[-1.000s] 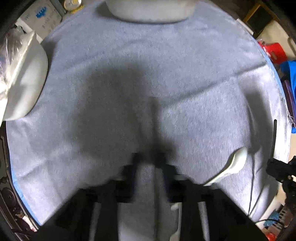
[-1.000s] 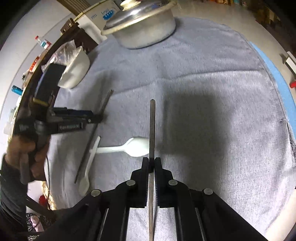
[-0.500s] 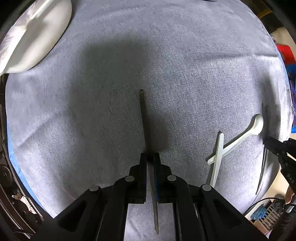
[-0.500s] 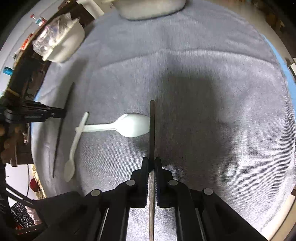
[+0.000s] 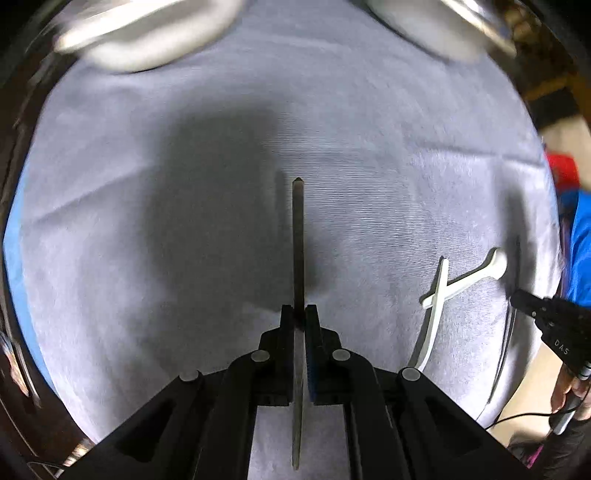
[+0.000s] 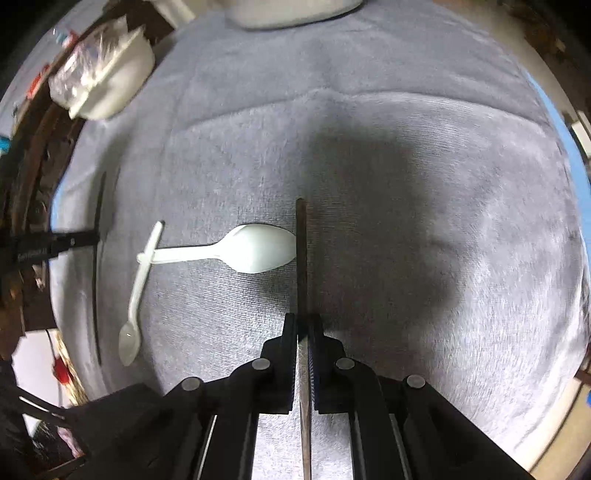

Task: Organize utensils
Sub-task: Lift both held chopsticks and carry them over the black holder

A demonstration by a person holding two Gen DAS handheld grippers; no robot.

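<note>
In the left wrist view my left gripper (image 5: 298, 317) is shut on a dark chopstick (image 5: 297, 240) that sticks out ahead of the jaws over the grey cloth (image 5: 184, 221). To its right lie two crossed white spoons, a large one (image 5: 476, 277) and a slim one (image 5: 437, 295). My right gripper (image 6: 302, 325) is shut on a second dark chopstick (image 6: 301, 258), whose shaft passes just right of the large spoon's bowl (image 6: 262, 247). The slim spoon (image 6: 137, 291) lies further left. The left gripper (image 6: 88, 238) shows at the left edge with its chopstick (image 6: 98, 266).
A white bowl (image 6: 110, 85) with crumpled plastic in it sits at the cloth's far left corner. A metal pot (image 5: 443, 33) stands at the far edge. Blue underlay (image 5: 11, 236) shows along the cloth's rim. A person's hand (image 5: 569, 384) holds the right gripper's handle.
My left gripper has swung sideways with its chopstick, away from the spoons toward the cloth's left edge, and has rolled. The right gripper has sunk slightly closer to the large spoon.
</note>
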